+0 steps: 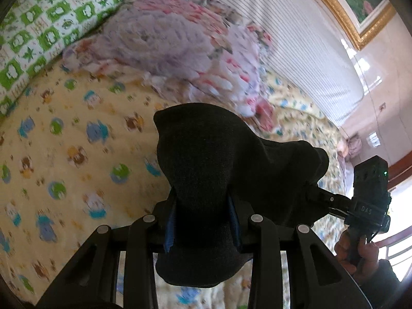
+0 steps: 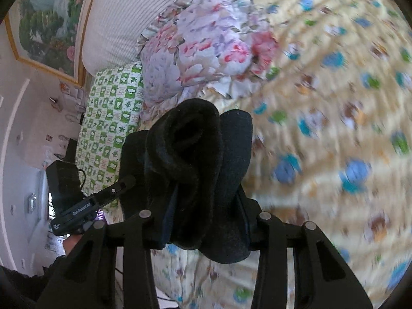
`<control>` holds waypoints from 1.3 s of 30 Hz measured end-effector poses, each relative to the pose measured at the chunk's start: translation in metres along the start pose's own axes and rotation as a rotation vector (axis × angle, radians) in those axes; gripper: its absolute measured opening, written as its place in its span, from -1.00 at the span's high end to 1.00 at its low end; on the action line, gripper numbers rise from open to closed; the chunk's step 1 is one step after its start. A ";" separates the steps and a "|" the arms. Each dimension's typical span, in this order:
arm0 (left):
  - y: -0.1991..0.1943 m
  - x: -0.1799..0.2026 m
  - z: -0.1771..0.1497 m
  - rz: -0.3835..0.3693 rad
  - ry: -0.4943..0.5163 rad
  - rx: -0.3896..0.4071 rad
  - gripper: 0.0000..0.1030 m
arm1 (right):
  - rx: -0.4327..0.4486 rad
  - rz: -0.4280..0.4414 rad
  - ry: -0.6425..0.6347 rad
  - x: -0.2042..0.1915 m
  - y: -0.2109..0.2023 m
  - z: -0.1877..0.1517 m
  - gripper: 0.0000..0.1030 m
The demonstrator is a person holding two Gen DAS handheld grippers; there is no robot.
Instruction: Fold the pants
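Now both tools clamp bunched black pants (image 1: 206,180): left tool (image 1: 203,219) and right tool (image 2: 206,213) each pinch an edge, lifting it above the patterned bed (image 1: 77,141), likely to spread it for folding.

Daylit, bright w/ soft shadows. Glare at window (image 1: 397,242), near right. Bedsheet (image 2: 334,103) motion-blurred, esp. right-wrist view. Fisheye bends edges; corners vignetted black.

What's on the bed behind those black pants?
Behind the black pants lie a floral quilt and a green checked pillow on the cartoon sheet; the sheet directly beneath is covered.
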State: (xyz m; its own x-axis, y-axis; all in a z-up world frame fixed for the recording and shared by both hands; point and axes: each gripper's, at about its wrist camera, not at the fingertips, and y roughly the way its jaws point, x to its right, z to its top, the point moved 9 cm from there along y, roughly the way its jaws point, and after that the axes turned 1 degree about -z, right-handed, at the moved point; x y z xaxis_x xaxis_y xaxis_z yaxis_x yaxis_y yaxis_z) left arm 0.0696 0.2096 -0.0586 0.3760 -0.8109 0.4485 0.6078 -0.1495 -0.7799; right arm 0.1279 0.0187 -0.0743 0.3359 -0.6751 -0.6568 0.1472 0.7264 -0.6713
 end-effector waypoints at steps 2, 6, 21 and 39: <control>0.001 -0.005 0.008 0.007 -0.007 0.008 0.34 | -0.006 -0.004 -0.010 -0.004 0.009 0.010 0.17; 0.003 -0.016 0.026 0.021 -0.014 0.025 0.34 | -0.011 -0.003 -0.025 -0.010 0.022 0.026 0.17; 0.021 -0.026 0.036 0.028 -0.040 0.009 0.34 | -0.058 -0.003 -0.011 -0.002 0.041 0.042 0.17; 0.055 -0.059 0.014 0.108 0.006 -0.027 -0.42 | -0.039 -0.242 -0.094 0.036 0.051 0.041 -0.15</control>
State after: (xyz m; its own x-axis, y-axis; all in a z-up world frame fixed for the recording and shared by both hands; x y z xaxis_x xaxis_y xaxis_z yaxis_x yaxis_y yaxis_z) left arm 0.0906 0.2572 -0.1217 0.4341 -0.8262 0.3590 0.5448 -0.0766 -0.8351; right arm 0.1854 0.0362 -0.1184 0.3807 -0.8123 -0.4418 0.1982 0.5383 -0.8191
